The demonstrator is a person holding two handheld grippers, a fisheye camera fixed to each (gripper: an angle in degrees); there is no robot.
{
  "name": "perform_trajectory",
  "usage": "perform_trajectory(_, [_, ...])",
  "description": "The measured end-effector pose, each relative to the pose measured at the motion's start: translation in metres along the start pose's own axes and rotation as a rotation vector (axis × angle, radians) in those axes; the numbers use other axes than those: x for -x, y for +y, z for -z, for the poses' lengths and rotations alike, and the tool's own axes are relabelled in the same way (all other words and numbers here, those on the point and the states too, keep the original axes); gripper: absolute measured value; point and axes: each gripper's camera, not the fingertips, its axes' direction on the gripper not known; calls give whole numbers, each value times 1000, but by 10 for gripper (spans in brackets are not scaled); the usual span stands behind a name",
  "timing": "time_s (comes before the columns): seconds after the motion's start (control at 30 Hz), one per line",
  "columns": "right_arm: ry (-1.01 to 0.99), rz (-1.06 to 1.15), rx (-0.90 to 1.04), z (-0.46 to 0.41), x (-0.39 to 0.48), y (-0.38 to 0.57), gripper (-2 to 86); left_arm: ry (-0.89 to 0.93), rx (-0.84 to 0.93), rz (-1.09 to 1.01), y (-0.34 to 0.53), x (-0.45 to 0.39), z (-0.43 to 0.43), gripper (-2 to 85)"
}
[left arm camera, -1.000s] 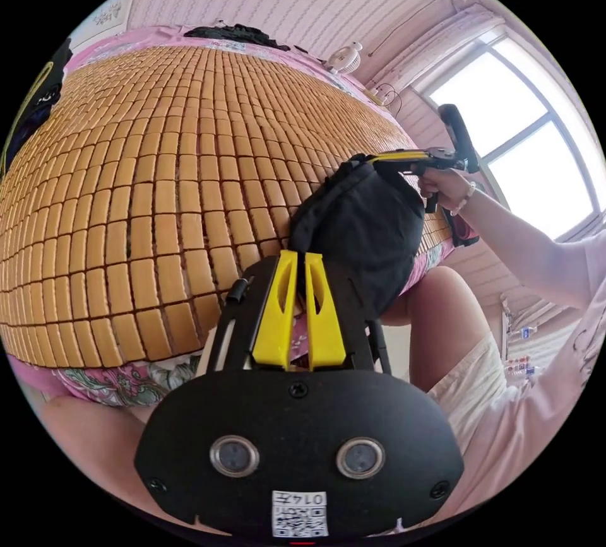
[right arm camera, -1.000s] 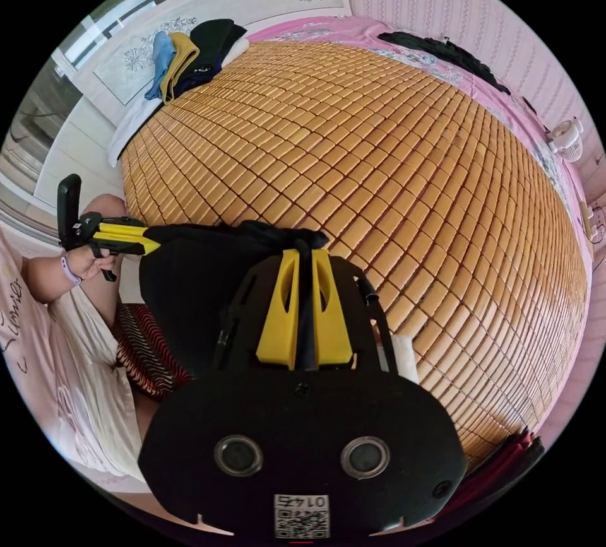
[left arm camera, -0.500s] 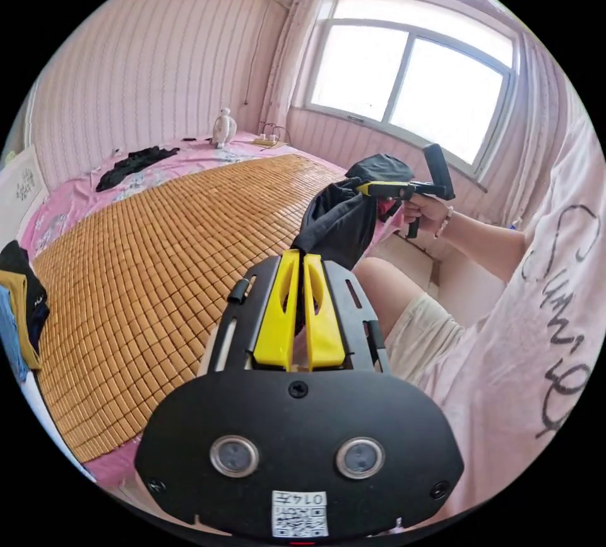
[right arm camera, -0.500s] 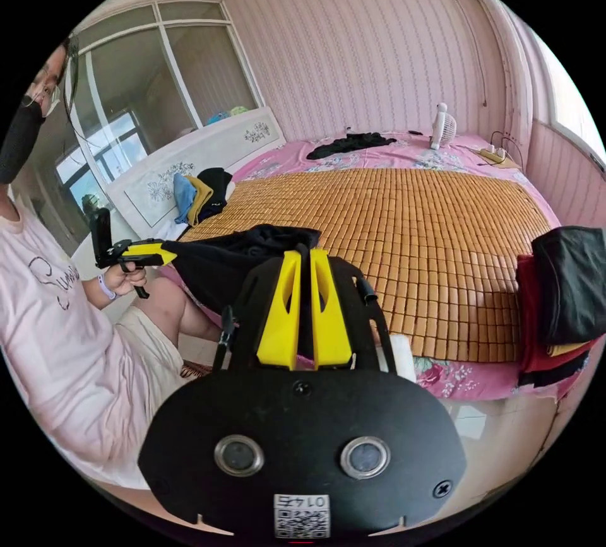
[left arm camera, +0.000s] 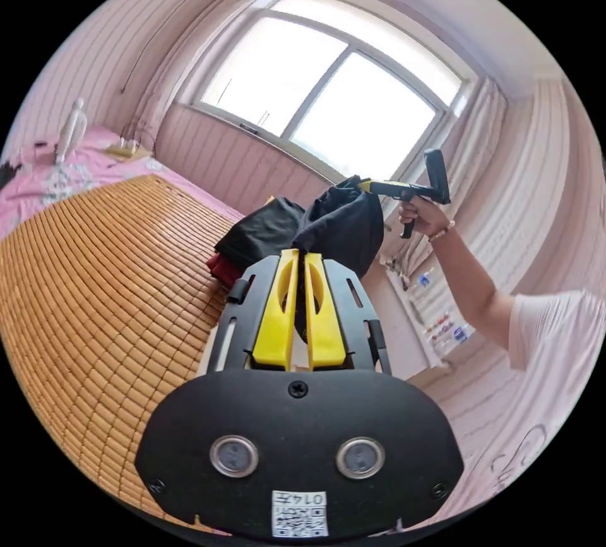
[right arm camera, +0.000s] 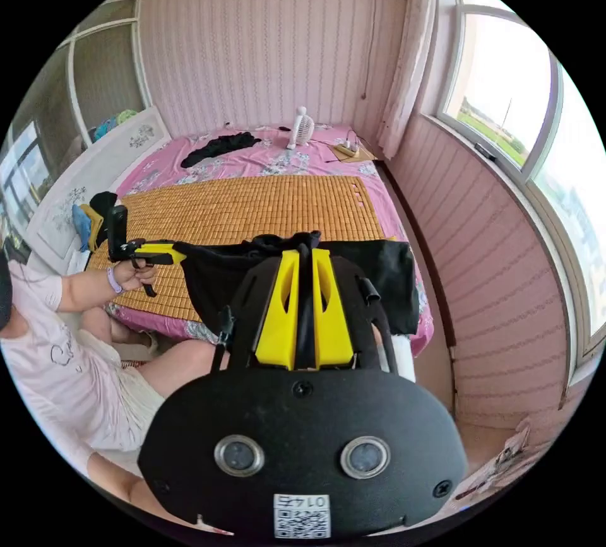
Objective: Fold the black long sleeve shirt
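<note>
Pink striped walls and a bright window (left arm camera: 328, 93) are surrounding a bed (right arm camera: 252, 209) that is carrying a bamboo mat (left arm camera: 95, 294). Both grippers are holding the black long sleeve shirt (left arm camera: 344, 231) up in the air, off the mat, above the bed's near edge. The left gripper (left arm camera: 302, 257) is keeping its yellow jaws narrow, pressing a bunch of the black cloth between them, and the right gripper (right arm camera: 304, 253) is pinching the fabric the same way. A stack of folded clothes (left arm camera: 252, 244) is lying at the mat's corner near the window. A small white fan (right arm camera: 302, 127) is standing at the bed's far edge.
</note>
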Motion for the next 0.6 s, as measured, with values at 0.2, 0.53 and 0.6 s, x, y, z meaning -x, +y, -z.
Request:
perform_trajectory(0.2, [103,-248,-148,-46,-26,26,66,-46,40,353,7,107,-30,-9])
perform_trajectory(0.53, [129,38,-20,-31,187,294,65,-575,107,212,236,-7,281,-10])
perform_trajectory(0.6, [90,87,42,-34,232,309,64,-712,43,275,279,-40,342,-9])
